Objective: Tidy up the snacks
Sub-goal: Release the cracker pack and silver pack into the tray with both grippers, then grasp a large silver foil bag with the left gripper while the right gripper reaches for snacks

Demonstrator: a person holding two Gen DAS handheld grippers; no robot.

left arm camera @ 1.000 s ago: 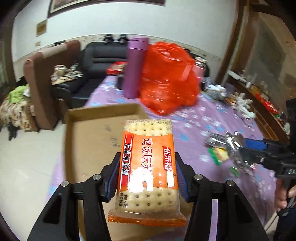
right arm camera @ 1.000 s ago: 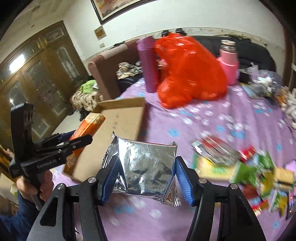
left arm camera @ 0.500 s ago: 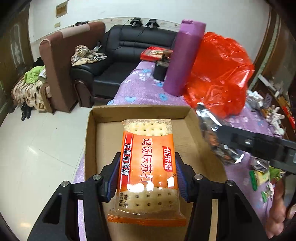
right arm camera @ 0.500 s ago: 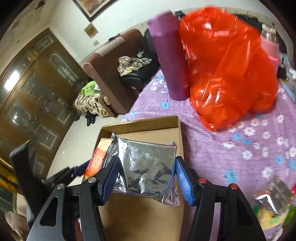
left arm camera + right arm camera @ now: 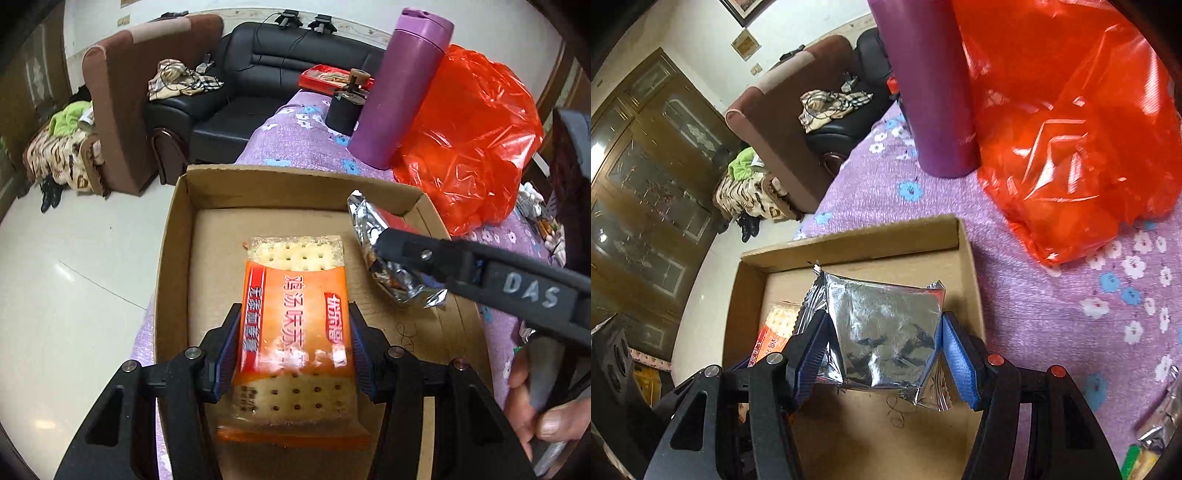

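Left gripper [image 5: 293, 350] fingers clamp the cracker pack [image 5: 295, 325] at its sides, lower centre, over the box [image 5: 173, 236]. Right gripper [image 5: 884, 354] fingers pinch the foil pouch [image 5: 886, 332]. Both look light; the crackers are probably fragile and the foil slippery.

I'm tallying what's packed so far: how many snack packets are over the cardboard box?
2: the orange cracker packet in the left gripper's jaws, the silver foil packet in the right gripper's.

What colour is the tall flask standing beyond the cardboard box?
Purple. The flask shows best in the left wrist view, standing beside the red plastic bag.
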